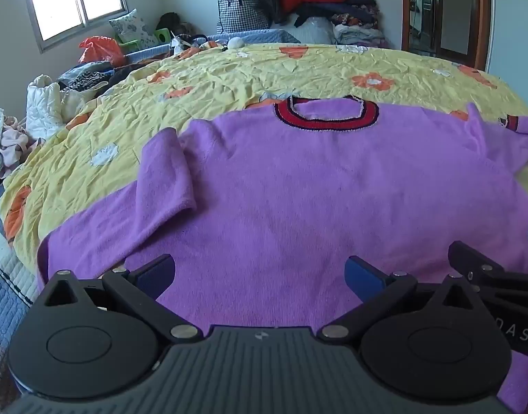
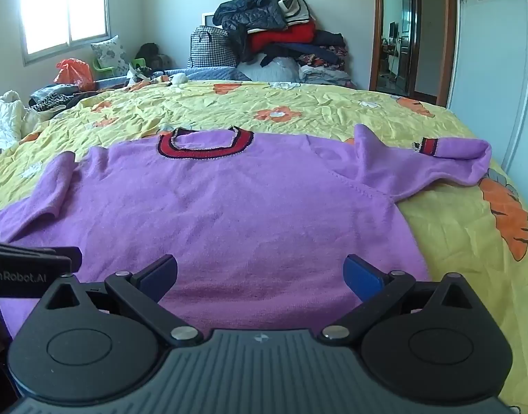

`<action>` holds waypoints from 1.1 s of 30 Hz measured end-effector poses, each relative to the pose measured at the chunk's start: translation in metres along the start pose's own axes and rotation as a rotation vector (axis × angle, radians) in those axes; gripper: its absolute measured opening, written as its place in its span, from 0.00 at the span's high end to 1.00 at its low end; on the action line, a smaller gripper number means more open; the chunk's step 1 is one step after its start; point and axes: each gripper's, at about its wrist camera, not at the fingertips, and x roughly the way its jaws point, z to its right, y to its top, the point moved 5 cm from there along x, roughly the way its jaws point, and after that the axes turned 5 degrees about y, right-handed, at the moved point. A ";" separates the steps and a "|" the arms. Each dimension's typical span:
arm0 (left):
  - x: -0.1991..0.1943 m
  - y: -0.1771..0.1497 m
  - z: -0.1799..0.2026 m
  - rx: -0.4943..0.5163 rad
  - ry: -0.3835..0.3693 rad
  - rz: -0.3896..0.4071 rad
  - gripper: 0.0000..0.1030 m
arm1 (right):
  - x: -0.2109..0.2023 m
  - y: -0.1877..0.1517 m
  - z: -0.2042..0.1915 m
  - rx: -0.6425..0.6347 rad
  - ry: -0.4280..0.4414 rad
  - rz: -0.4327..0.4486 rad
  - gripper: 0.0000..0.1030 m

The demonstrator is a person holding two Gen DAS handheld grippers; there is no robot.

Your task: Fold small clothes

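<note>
Both our left claw and right claw gape apart over the purple sweater, spread flat on the yellow flowered bedspread. Piled clothes sit beyond.

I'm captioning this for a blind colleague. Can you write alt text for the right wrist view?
A purple sweater lies flat on a yellow flowered bedspread, collar away from the camera. The open right claw hovers over its hem, holding nothing.
</note>
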 end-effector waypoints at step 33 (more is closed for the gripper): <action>0.006 0.000 0.002 0.014 0.006 -0.040 0.00 | 0.006 0.005 -0.002 -0.043 0.015 -0.014 0.00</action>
